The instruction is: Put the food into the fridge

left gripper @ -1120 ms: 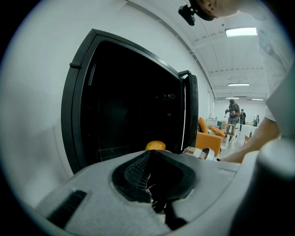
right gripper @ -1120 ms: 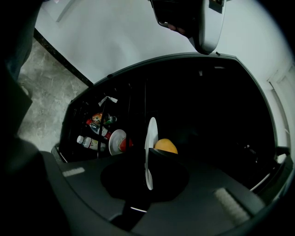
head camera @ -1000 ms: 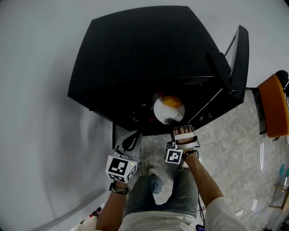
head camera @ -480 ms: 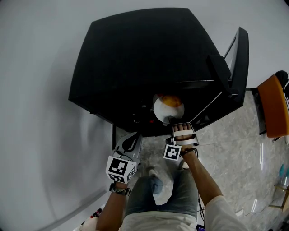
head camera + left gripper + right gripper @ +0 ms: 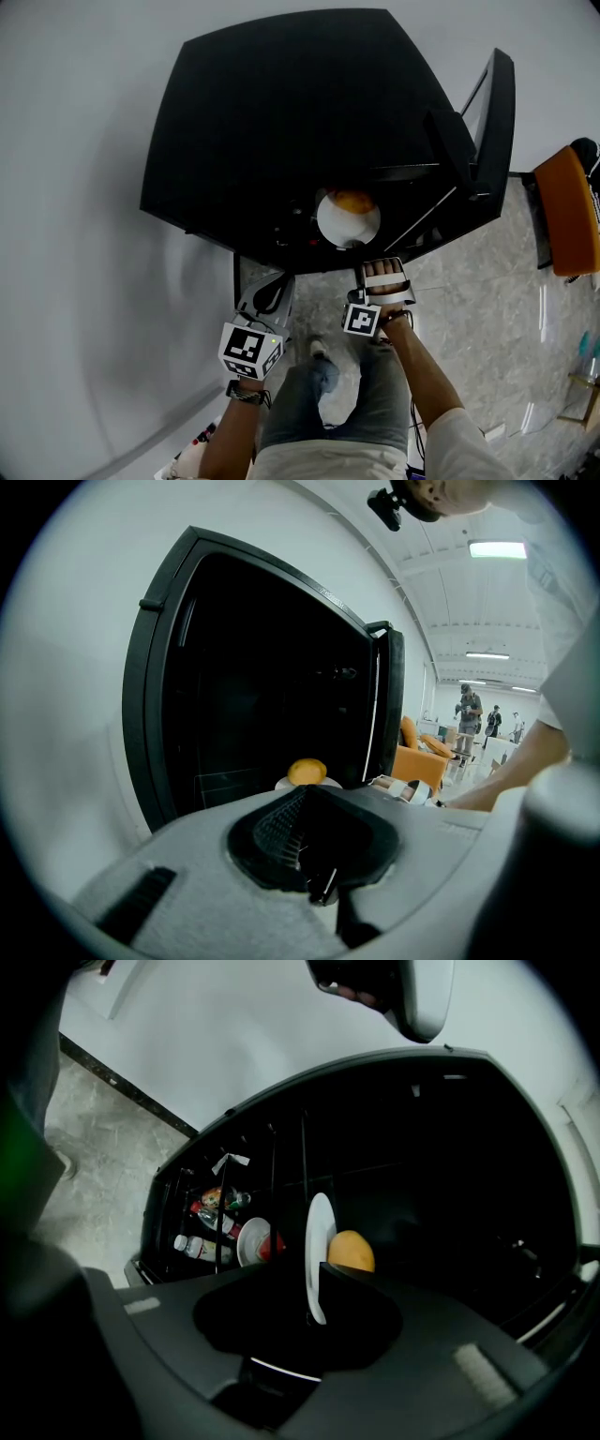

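Head view: facing a black fridge (image 5: 281,122), its door (image 5: 495,122) swung open at the right. On a shelf inside, a white plate (image 5: 342,227) with a round orange fruit (image 5: 353,200) on its far part. Just in front of the plate, the right gripper (image 5: 380,270). Lower and to the left, short of the fridge, the left gripper (image 5: 267,292).

Left gripper view: jaws together, nothing between them. Beyond them the open fridge with the fruit on its plate, and further off in the room an orange chair (image 5: 417,761).

Right gripper view: jaws just opened wide, the plate's near rim standing edge-on between them, pads off it. Fruit right behind that rim. Further left inside the fridge, some bottles (image 5: 202,1246) and a small white dish (image 5: 251,1241).
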The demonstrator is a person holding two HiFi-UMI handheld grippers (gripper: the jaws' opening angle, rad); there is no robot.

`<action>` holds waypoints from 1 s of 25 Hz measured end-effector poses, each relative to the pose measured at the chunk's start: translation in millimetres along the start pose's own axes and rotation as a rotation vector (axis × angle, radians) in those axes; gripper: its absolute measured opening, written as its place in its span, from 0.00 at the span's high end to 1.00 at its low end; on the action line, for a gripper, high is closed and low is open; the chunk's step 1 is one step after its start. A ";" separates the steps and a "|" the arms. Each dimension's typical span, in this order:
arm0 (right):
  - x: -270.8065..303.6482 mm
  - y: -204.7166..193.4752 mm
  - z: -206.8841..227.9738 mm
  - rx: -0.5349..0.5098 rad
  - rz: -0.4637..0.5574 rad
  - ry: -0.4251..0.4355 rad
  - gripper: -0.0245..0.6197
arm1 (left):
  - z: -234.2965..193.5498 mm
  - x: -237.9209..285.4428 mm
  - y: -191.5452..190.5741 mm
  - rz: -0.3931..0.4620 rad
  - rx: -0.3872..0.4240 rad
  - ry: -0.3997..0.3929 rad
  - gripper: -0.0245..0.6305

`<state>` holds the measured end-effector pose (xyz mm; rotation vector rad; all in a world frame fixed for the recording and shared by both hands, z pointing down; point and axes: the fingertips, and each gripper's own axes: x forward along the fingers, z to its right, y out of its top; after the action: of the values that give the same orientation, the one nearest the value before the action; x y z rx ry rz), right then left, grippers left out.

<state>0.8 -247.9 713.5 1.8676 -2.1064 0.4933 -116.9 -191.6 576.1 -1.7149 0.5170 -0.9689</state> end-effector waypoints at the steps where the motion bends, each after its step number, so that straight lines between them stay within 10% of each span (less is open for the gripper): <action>1: -4.7 0.3 2.3 0.003 0.008 -0.014 0.75 | 2.7 -1.1 -1.2 -0.007 -0.005 -0.002 0.96; 25: 11.4 10.8 20.9 0.014 0.044 0.063 0.93 | 19.6 6.6 10.7 -0.024 -0.086 0.026 0.96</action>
<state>-11.0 -266.0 698.9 1.7933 -2.1121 0.5706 -96.0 -189.0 566.1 -1.7901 0.5635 -0.9999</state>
